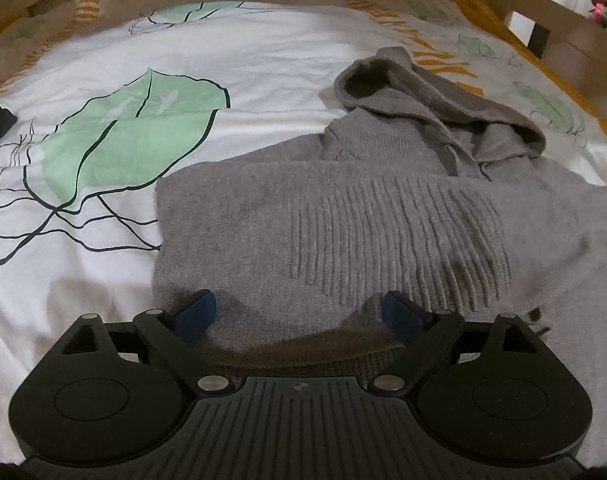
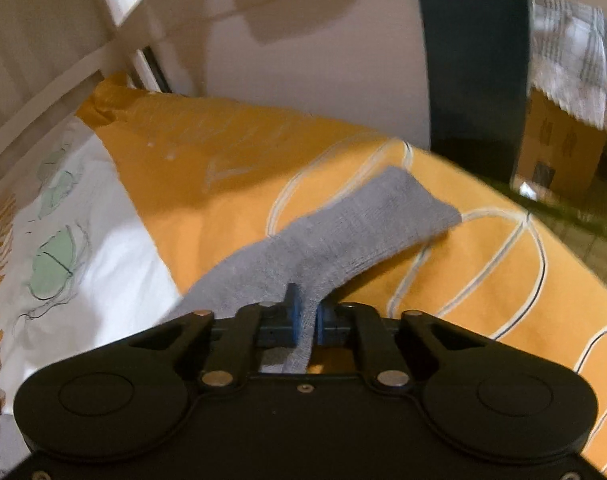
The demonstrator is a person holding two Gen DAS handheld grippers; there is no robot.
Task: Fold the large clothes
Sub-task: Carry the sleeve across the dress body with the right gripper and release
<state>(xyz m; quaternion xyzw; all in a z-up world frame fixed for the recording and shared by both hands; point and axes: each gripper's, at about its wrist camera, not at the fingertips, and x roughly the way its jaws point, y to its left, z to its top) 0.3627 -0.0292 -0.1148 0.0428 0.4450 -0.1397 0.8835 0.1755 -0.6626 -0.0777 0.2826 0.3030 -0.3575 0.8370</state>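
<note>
Your right gripper has its jaws pinched on the sleeve, which runs ahead-right; left gripper, jaws wide and empty, straddles the sweater hem.

No readable text, labels or numbers; cardboard box markings too blurred.

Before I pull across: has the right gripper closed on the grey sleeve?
Shut on it: the right gripper has its blue pads pinching the grey sleeve.
</note>
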